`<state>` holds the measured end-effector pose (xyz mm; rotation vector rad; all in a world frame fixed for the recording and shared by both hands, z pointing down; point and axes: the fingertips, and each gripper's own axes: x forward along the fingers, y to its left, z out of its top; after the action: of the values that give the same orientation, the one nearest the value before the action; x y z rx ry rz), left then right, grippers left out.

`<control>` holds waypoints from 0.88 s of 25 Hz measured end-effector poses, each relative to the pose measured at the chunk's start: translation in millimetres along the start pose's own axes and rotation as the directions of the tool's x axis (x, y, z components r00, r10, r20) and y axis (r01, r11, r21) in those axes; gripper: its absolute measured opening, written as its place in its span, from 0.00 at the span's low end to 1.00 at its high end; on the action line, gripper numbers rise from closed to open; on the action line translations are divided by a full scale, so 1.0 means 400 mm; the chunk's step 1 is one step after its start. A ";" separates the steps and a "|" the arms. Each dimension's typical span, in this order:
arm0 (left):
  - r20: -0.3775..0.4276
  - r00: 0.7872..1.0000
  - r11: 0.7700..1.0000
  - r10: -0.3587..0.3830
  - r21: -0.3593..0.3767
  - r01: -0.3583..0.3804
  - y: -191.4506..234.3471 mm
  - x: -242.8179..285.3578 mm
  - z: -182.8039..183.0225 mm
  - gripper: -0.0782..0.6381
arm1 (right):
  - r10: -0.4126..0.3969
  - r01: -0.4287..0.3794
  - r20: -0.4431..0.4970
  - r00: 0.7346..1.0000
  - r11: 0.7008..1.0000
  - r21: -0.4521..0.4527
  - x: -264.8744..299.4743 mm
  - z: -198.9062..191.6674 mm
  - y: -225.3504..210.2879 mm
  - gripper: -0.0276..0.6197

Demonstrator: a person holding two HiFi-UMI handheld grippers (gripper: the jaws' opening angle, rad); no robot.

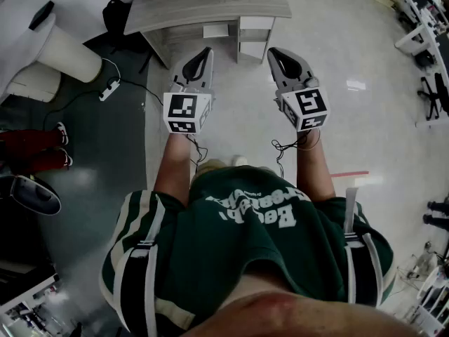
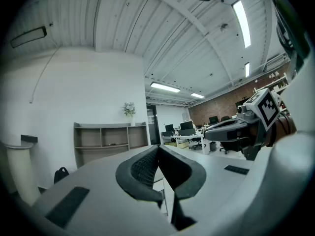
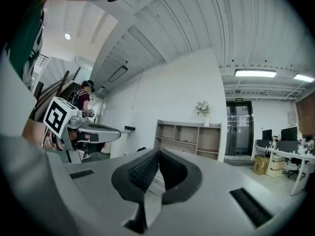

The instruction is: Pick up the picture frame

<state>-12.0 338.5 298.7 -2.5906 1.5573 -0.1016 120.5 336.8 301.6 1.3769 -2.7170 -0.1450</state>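
Observation:
No picture frame can be made out in any view. I hold both grippers level in front of me, side by side, pointing at a low grey shelf unit [image 1: 210, 5]. My left gripper [image 1: 205, 52] has its dark pads pressed together with nothing between them, as the left gripper view shows [image 2: 157, 149]. The jaws of my right gripper [image 1: 275, 52] likewise meet, empty [image 3: 158, 154]. Each gripper appears in the other's view: the right one [image 2: 231, 131] and the left one [image 3: 91, 128]. The shelf unit [image 3: 189, 139] has open compartments holding only small dark items too far off to identify.
A vase of flowers [image 3: 202, 107] stands on top of the shelf. A white pillar [image 1: 66, 51], a power strip [image 1: 109, 90] and a black backpack [image 1: 119, 12] are on the left. A person's legs in red [image 1: 31, 149] stand further left. Office chairs [image 1: 431, 93] line the right.

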 end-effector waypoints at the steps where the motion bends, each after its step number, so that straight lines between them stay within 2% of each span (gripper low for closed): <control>1: 0.001 1.000 1.000 0.002 -0.001 -0.002 0.001 0.000 0.002 0.13 | 0.001 -0.001 0.000 1.000 1.000 -0.002 0.001 0.002 0.000 0.09; 22: 0.007 1.000 1.000 0.015 -0.014 -0.015 0.003 -0.008 0.018 0.13 | 0.038 -0.040 0.060 0.997 0.999 0.027 0.006 0.011 0.022 0.10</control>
<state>-13.7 341.2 291.3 -2.5865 1.5803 -0.0812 111.4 340.4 298.3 1.3470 -2.8027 -0.1483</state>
